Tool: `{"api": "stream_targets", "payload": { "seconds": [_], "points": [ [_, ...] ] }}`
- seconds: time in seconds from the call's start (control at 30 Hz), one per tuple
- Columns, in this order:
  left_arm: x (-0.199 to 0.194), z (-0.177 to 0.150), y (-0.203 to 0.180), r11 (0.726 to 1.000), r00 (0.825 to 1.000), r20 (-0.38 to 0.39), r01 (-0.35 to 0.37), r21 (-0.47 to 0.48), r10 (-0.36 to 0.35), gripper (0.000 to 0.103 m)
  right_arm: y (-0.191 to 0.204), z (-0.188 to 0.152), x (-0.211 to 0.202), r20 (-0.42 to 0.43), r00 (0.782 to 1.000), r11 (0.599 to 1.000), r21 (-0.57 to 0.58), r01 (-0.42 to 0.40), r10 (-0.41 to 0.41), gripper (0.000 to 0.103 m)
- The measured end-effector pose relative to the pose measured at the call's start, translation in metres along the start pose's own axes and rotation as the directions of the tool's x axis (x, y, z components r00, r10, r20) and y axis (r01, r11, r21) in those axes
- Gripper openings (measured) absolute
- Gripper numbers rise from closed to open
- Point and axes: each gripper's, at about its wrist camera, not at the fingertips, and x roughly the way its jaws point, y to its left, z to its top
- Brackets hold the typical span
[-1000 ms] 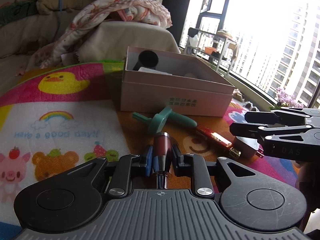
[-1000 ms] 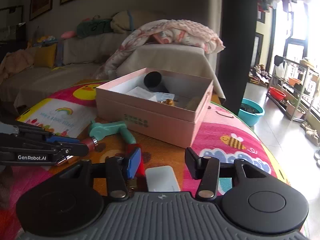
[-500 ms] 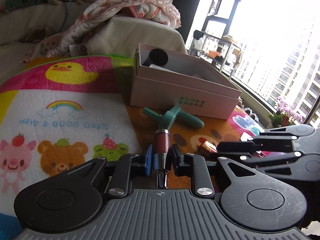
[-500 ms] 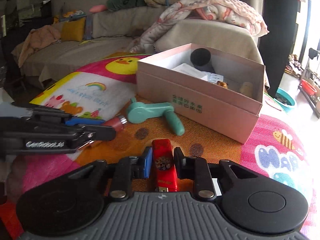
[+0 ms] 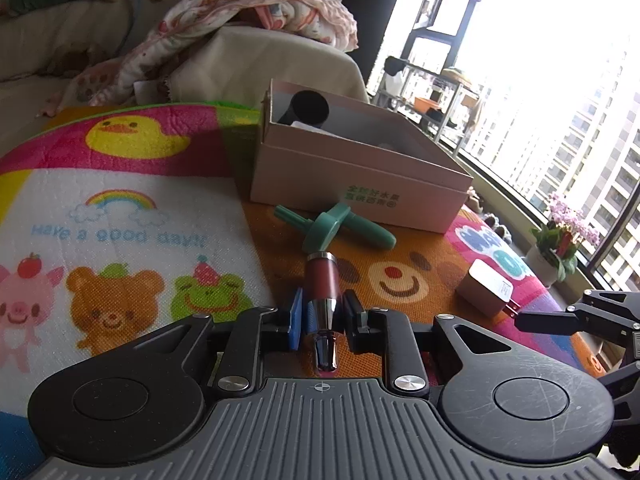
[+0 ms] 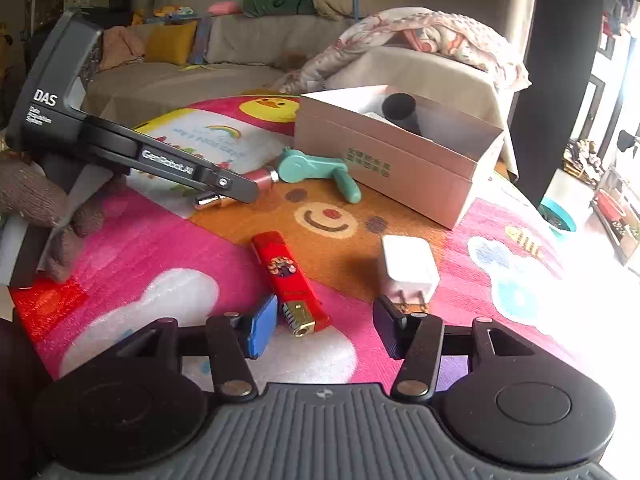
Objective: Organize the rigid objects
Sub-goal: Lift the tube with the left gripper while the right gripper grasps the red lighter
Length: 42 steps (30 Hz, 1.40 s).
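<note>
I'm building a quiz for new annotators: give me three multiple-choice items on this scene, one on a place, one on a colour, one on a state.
1. Where does the black cylinder sit?
A. inside the pink box
B. on the play mat
C. on the sofa

2. What colour is the lighter?
A. teal
B. red
C. white

3. How is the left gripper?
A. open and empty
B. shut on the white charger
C. shut on the maroon and chrome tube

Answers:
1 A: it leans in the box's far corner, above the rim.
2 B: its body is red with a gold end.
3 C: both pads press the tube's sides.
</note>
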Motion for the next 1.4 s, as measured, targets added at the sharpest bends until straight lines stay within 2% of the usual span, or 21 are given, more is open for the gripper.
{"api": "stream_targets", "payload": {
  "seconds": [0.07,0.17,0.23,0.33,0.4,0.47,0.63,0.73,1.03,1.1,1.23,1.4],
  "points": [
    [0.0,-0.001,0.0,1.0,1.0,0.0,0.008,-0.012,-0.008,0.024,-0.005,-0.004,-0.001,0.009,0.998,0.998,-0.001,0.062,-0.062,0.061],
    [-0.001,-0.002,0.001,0.999,1.0,-0.002,0.019,-0.044,-0.019,0.024,-0.006,-0.005,0.002,0.027,0.986,0.986,-0.027,0.167,-0.167,0.061],
    [-0.001,-0.003,-0.001,0.999,0.999,-0.007,0.038,-0.025,-0.038,0.024,-0.009,-0.004,0.002,0.02,0.988,0.989,0.001,0.15,-0.15,0.061],
    [-0.001,-0.004,-0.002,0.999,0.999,-0.009,0.045,-0.02,-0.046,0.024,-0.015,-0.003,0.0,-0.005,0.999,0.994,0.09,0.055,-0.054,0.062],
    [-0.001,-0.004,-0.001,0.998,0.999,-0.008,0.052,-0.031,-0.052,0.024,-0.018,-0.004,0.003,-0.017,1.0,0.986,0.169,-0.006,0.009,0.07],
    [-0.001,-0.004,0.0,0.998,0.999,-0.006,0.053,-0.036,-0.054,0.024,-0.016,-0.003,0.005,-0.009,1.0,0.98,0.197,-0.027,0.029,0.085],
    [-0.001,-0.004,-0.002,0.999,0.999,-0.003,0.044,-0.027,-0.044,0.024,0.004,0.002,0.017,-0.017,0.999,0.986,0.16,-0.046,0.049,0.097],
    [-0.001,-0.004,-0.002,0.999,0.999,-0.003,0.044,-0.027,-0.044,0.024,0.013,0.007,0.022,-0.017,0.999,0.991,0.128,-0.041,0.043,0.097],
    [-0.002,-0.004,-0.003,0.999,0.999,-0.002,0.036,-0.016,-0.036,0.024,0.007,0.015,0.029,-0.027,0.999,0.983,0.182,-0.03,0.035,0.097],
    [-0.001,-0.004,-0.004,0.999,0.999,-0.002,0.034,-0.012,-0.034,0.024,0.006,0.018,0.032,-0.027,0.999,0.98,0.197,-0.025,0.03,0.095],
    [-0.001,-0.004,-0.005,0.999,1.0,-0.002,0.031,-0.008,-0.031,0.024,0.003,0.021,0.034,-0.023,1.0,0.978,0.208,-0.011,0.016,0.083],
    [-0.001,-0.005,-0.007,1.0,1.0,-0.001,0.024,0.003,-0.024,0.024,0.004,0.02,0.034,-0.018,1.0,0.981,0.196,-0.005,0.008,0.083]
  ]
}}
